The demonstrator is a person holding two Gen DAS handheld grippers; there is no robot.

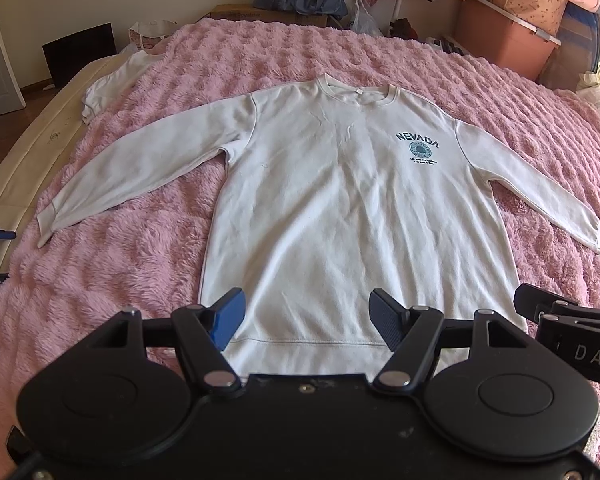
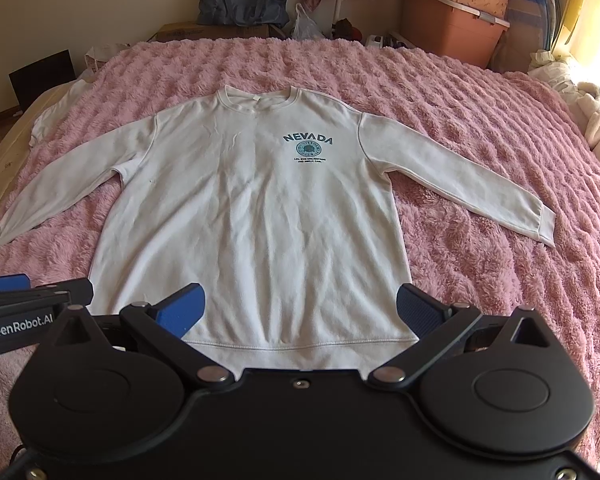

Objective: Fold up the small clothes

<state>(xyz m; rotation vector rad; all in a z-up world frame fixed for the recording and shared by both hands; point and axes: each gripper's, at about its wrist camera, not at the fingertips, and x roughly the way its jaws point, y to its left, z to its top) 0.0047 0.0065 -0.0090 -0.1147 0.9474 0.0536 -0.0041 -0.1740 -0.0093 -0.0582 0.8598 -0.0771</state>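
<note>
Left wrist: "NEVADA" sweatshirt [image 1: 340, 208] flat; left tongs [image 1: 306, 318] — right tongs [image 2: 300, 312] — both agape.

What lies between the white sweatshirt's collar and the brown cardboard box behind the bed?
Only bare pink fluffy blanket lies between the collar and the cardboard box, in both views.

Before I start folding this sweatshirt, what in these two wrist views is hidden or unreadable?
- sweatshirt hem centre: covered by the left gripper body in the left wrist view, and by the right gripper body in the right wrist view.
- Small print under the NEVADA logo: too small in both.
- second white garment: partly under the pink blanket.
</note>
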